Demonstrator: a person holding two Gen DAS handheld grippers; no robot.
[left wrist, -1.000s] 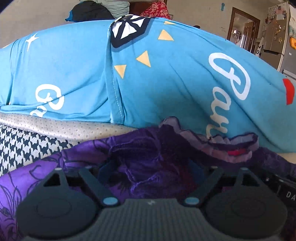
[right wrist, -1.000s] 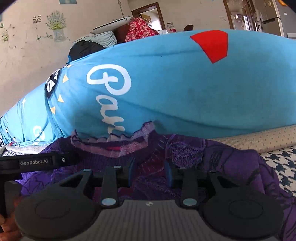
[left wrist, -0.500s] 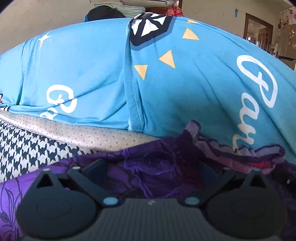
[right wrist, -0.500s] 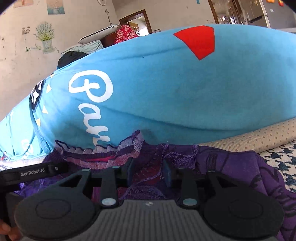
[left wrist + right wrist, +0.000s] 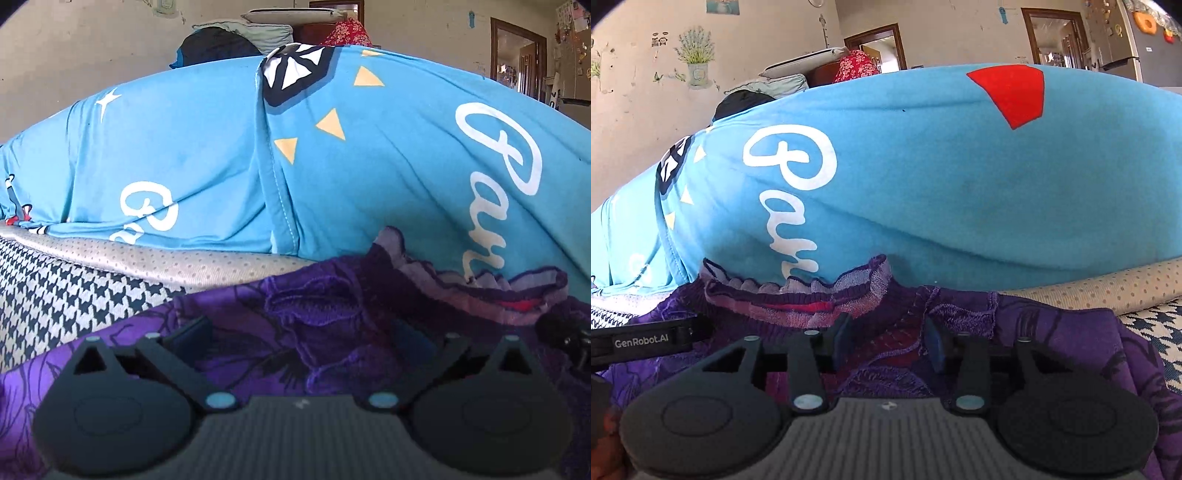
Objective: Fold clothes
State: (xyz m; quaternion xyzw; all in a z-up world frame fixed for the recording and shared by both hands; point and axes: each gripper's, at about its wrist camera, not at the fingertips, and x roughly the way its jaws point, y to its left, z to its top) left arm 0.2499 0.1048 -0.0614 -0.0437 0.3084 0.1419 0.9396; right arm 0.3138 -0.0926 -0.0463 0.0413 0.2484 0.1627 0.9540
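Observation:
A purple patterned garment (image 5: 314, 321) with a frilled neckline (image 5: 798, 295) lies bunched on the bed, just under both grippers. My left gripper (image 5: 299, 332) hovers over its left part, jaws open wide, with only loose cloth below them. Over the collar area is my right gripper (image 5: 886, 336). Its jaws are opening and purple fabric lies slack between the fingers (image 5: 842, 330), not pinched. The left gripper's labelled body (image 5: 646, 339) shows at the left edge of the right wrist view. Behind the garment spreads a big blue cloth (image 5: 923, 184) with white script lettering.
The bed has a black-and-white houndstooth cover (image 5: 55, 295) and a dotted beige mat (image 5: 166, 262). The blue cloth (image 5: 184, 147) rises like a wall right behind the garment. A pile of clothes and pillows (image 5: 229, 44) sits at the far wall; doorways (image 5: 1056, 37) lie beyond.
My left jaws have spread wider and the left gripper has swung slightly leftward over the purple garment. My right jaws have parted, freeing the fabric that they pinched before.

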